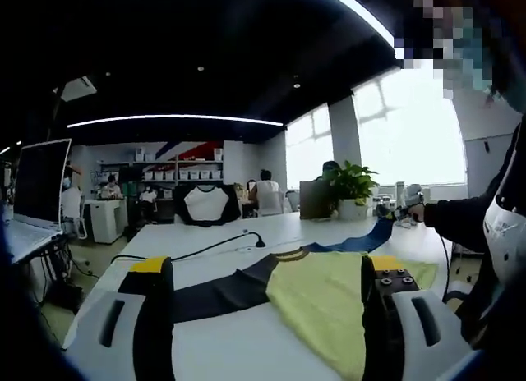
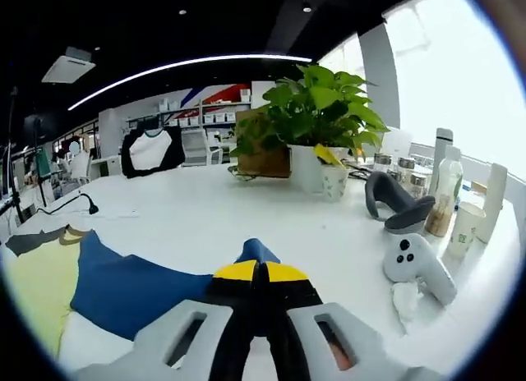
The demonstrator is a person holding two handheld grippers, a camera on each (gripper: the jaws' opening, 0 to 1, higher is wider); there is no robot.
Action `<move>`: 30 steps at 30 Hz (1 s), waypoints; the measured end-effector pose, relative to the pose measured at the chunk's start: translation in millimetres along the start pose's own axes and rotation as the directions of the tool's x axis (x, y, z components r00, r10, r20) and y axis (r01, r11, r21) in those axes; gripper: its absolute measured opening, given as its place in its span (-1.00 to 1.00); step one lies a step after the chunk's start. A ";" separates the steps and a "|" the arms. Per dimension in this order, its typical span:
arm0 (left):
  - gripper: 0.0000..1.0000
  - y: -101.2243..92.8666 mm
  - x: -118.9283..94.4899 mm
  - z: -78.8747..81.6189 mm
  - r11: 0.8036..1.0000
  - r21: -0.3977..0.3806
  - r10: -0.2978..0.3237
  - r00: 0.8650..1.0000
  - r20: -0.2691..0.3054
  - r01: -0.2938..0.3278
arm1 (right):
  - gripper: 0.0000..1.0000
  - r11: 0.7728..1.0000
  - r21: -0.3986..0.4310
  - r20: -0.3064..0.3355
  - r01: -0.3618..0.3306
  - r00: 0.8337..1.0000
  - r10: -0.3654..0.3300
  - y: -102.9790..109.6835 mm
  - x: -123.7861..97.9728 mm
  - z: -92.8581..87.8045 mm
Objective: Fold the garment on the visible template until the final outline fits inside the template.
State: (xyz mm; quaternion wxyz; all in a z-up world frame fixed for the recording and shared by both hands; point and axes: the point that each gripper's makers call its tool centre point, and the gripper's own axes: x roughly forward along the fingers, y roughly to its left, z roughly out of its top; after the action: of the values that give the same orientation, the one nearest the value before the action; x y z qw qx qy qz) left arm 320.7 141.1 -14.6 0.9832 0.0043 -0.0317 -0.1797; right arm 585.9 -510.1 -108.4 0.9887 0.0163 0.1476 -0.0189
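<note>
White table (image 1: 238, 332) w/ garment (image 1: 320, 295) (spread)

The left gripper (image 1: 267, 295) has its jaws wide apart over a yellow shirt (image 1: 329, 303) on the white table (image 1: 214, 348). At two o'clock, another gripper (image 1: 393, 208) pinches the shirt's blue sleeve (image 1: 362, 241).

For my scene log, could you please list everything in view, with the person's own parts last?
garment: one, yellow body, blue and dark sleeves, spread on the table.
table: one, white.
potted plant: one, green, white pot, far table side.
controller: one, white, by the bottles.
bottles: several, pale, table edge.
monitor: one, dark, side desk.
right gripper: jaws shut on the blue sleeve.
left gripper: jaws open over the garment.
</note>
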 end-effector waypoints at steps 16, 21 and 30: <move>0.99 -20.9 2.2 -3.3 0.997 0.004 -0.074 0.997 -0.018 0.074 | -1.00 0.977 -0.035 0.162 -0.209 0.964 0.212 138.0 -41.8 99.4; 0.99 -24.6 -0.8 3.0 0.993 -0.027 -0.118 0.993 0.014 0.119 | -1.00 0.956 -0.058 0.171 -0.288 0.940 0.294 199.0 -47.1 112.3; 0.99 -20.3 -8.3 8.4 0.994 -0.016 -0.106 0.994 0.034 0.106 | -1.00 0.913 -0.008 0.188 -0.409 0.896 0.403 277.8 -53.1 130.0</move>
State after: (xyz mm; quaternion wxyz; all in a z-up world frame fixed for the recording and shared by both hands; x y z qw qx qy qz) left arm 305.2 125.0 -7.1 0.9717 -0.0055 -0.0460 -0.2318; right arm 584.7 -235.8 38.8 0.9799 0.0603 0.0477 0.1838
